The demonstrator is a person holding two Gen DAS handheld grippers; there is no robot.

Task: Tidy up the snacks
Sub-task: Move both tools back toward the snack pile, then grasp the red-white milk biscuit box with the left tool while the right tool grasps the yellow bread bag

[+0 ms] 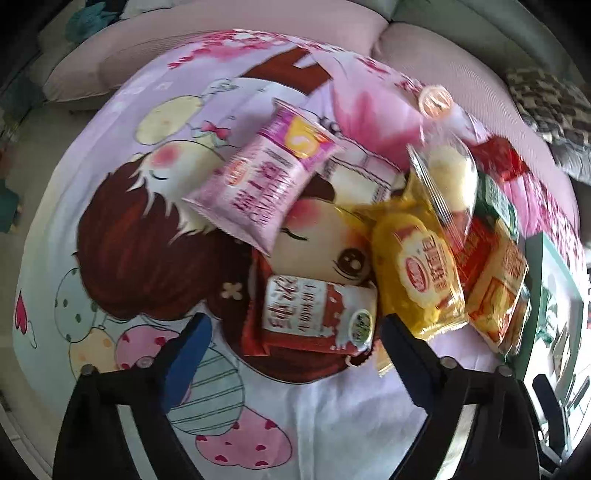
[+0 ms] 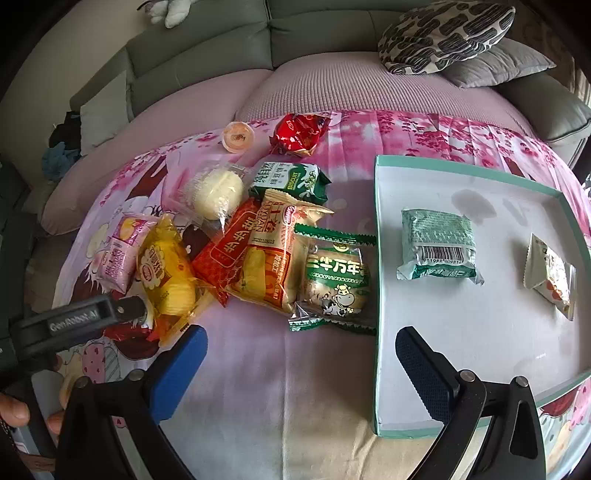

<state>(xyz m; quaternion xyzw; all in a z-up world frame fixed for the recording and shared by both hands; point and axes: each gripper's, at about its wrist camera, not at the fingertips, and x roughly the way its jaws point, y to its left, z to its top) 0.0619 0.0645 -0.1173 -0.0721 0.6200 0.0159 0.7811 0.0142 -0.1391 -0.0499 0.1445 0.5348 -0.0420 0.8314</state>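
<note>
Snack packets lie in a pile on a pink cartoon cloth (image 1: 110, 229). In the left wrist view my left gripper (image 1: 291, 332) is open, its fingers either side of a red and white packet (image 1: 314, 317). A pink packet (image 1: 262, 177) and a yellow packet (image 1: 421, 273) lie beyond. In the right wrist view my right gripper (image 2: 301, 347) is open and empty, just short of a green cow packet (image 2: 334, 280). A white tray with a teal rim (image 2: 376, 295) on the right holds a green packet (image 2: 437, 243) and a small white packet (image 2: 550, 277).
A jelly cup (image 2: 238, 136), a red wrapped sweet (image 2: 299, 133), a green biscuit packet (image 2: 291, 182) and a white bun in clear wrap (image 2: 218, 192) lie at the back of the pile. A sofa with patterned cushions (image 2: 443, 33) stands behind.
</note>
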